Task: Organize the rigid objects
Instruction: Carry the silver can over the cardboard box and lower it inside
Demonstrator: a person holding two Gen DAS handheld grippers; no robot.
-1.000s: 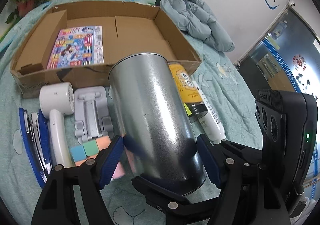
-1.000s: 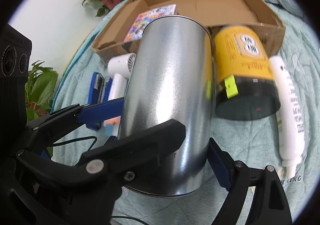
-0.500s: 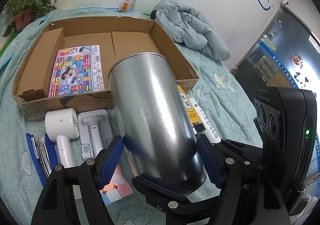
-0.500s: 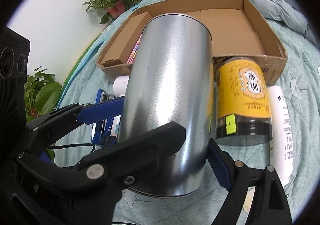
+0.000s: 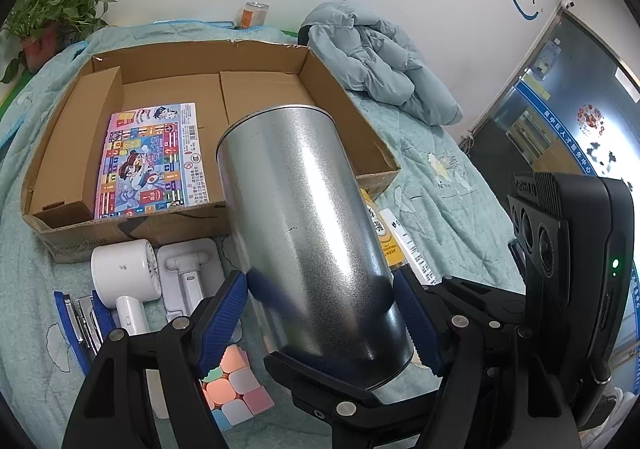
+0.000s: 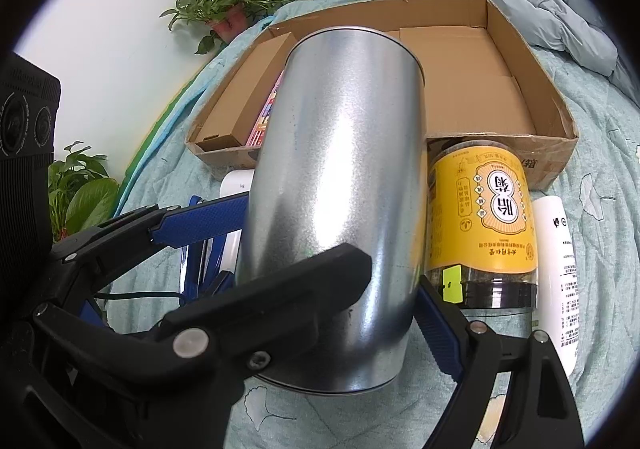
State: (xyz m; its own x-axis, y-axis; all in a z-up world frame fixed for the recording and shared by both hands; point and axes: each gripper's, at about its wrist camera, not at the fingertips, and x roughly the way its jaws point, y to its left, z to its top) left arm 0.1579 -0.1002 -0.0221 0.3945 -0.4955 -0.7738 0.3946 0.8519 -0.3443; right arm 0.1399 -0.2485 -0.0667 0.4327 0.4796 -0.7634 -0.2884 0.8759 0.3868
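left gripper (image 5: pixel 324 313): you have it clamped low on the metal can (image 5: pixel 304 233), blue pads on both flanks. Grip near the base leaves the top free to go over the box wall.
right gripper (image 6: pixel 332 281): also closed on the same can, one pad on each side. Two grips because the wall is smooth, slick and wide.
metal can: plain silver cylinder, faintly speckled sheen, tilted away from you, clear of the quilt and in front of the box.
near clutter: pastel cube (image 5: pixel 236 389), white hair dryer (image 5: pixel 124 281), blue stapler (image 5: pixel 80 321) lie flat on the soft quilt, not yet sorted.
yellow jar (image 6: pixel 480 225): on its side beside a white tube (image 6: pixel 560 269).
cardboard box (image 5: pixel 360 129): low-walled, open, corrugated; one glossy printed sheet (image 5: pixel 154 159) flat inside. Likely your drop target.
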